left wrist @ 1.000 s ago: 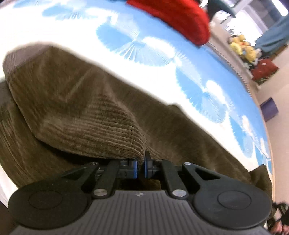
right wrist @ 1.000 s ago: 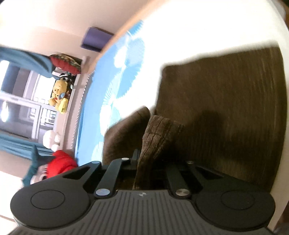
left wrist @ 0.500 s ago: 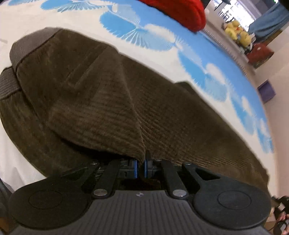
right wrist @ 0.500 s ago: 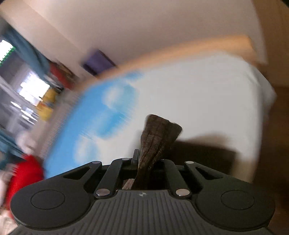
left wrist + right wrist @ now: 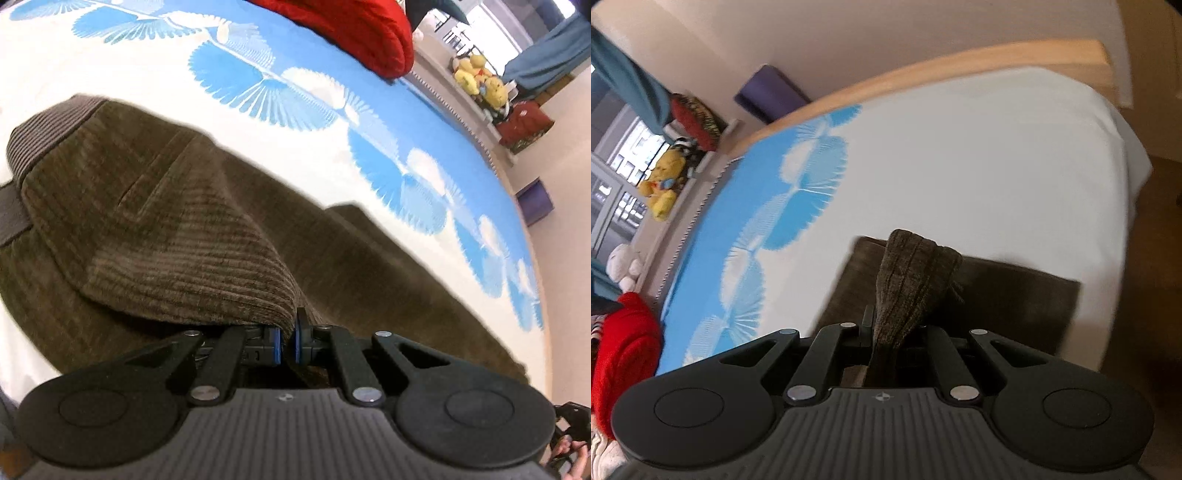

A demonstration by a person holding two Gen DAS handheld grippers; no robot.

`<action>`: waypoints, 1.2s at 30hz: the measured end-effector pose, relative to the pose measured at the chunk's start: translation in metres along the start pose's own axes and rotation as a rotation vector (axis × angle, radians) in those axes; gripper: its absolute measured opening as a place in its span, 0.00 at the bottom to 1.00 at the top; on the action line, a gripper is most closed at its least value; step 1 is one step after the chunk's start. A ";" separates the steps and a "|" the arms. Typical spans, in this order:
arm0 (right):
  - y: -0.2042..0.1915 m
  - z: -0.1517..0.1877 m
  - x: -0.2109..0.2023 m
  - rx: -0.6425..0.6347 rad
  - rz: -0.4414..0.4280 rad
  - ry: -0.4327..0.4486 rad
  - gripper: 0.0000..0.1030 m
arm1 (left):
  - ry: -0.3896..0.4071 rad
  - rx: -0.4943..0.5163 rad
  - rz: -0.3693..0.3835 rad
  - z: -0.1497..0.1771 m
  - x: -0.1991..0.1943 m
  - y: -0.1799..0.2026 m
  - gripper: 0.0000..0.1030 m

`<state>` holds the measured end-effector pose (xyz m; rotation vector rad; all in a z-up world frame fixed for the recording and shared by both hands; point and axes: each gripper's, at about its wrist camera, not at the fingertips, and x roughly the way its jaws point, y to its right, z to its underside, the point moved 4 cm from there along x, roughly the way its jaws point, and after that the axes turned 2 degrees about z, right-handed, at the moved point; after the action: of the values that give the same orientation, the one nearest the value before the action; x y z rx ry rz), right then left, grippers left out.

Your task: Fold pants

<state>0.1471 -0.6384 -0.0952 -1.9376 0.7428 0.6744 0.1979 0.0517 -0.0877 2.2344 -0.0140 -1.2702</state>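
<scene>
Brown corduroy pants (image 5: pixel 177 229) lie on a white and blue patterned bed sheet (image 5: pixel 303 92). Their ribbed waistband (image 5: pixel 40 129) is at the far left in the left wrist view. My left gripper (image 5: pixel 287 341) is shut on a raised fold of the pants near the crotch edge. My right gripper (image 5: pixel 894 332) is shut on a bunched leg end of the pants (image 5: pixel 912 273) and holds it up above the leg lying flat on the sheet (image 5: pixel 1008 295).
A red garment (image 5: pixel 354 33) lies at the far side of the bed; it also shows at the left in the right wrist view (image 5: pixel 624 354). Plush toys (image 5: pixel 663 188) sit on a ledge by the window. The wooden bed edge (image 5: pixel 960 62) and a purple box (image 5: pixel 768 92) are beyond.
My right gripper has swung and lifted with the leg end, so the view now looks across the bed toward the wall. The left gripper has tilted down slightly with its fold held.
</scene>
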 end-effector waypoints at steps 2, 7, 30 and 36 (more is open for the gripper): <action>-0.022 -0.007 0.005 -0.005 0.012 -0.002 0.06 | 0.004 -0.014 0.015 -0.019 0.000 0.006 0.07; -0.100 -0.026 0.020 -0.019 0.008 0.012 0.06 | 0.064 -0.017 0.022 -0.067 0.001 0.029 0.07; 0.111 0.029 0.017 0.032 -0.061 -0.050 0.06 | -0.094 0.077 -0.038 0.045 0.031 -0.020 0.07; 0.091 0.015 -0.002 -0.011 -0.088 -0.021 0.05 | -0.068 0.090 -0.040 0.039 0.016 -0.011 0.07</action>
<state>0.0773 -0.6605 -0.1516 -1.9587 0.6379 0.6447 0.1730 0.0380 -0.1207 2.2765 -0.0531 -1.3916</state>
